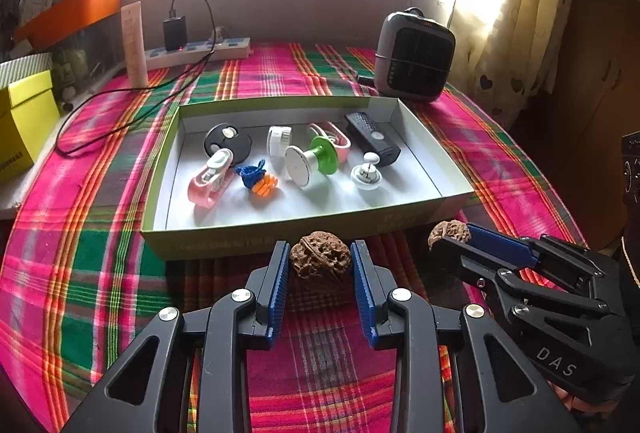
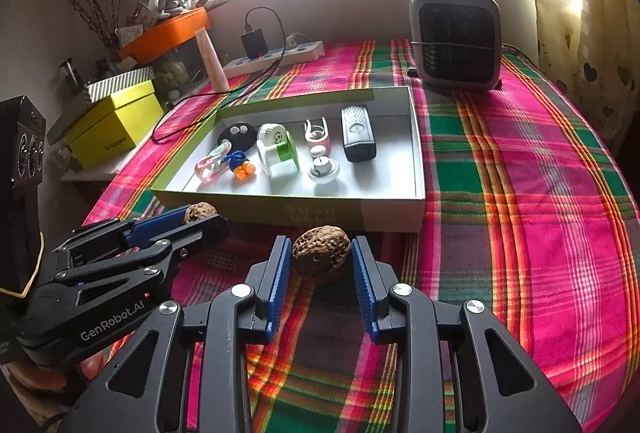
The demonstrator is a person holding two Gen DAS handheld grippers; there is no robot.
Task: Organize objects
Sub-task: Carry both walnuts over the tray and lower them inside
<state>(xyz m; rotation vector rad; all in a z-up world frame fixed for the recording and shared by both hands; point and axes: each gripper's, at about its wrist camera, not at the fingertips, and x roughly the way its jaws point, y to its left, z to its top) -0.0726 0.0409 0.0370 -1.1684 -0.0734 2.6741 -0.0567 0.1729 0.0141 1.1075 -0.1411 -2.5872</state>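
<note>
Left gripper (image 1: 321, 259): black plastic w/ ribbed blue pads, clamped narrow on a wrinkled brown walnut (image 1: 321, 260), held just before the tray's near wall.
Right gripper (image 2: 321, 257): same build, closed on a second walnut (image 2: 321, 253), pitted and oval.
Tray (image 1: 304, 229): shallow green card box, white inside; small plastic items are kept in it.
Cloth (image 2: 520, 193): pink/green plaid weave.

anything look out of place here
Only the two walnuts: one in the left gripper, one in the right gripper, both outside the box where the other small items lie. Nothing looks spilled or damaged.
</note>
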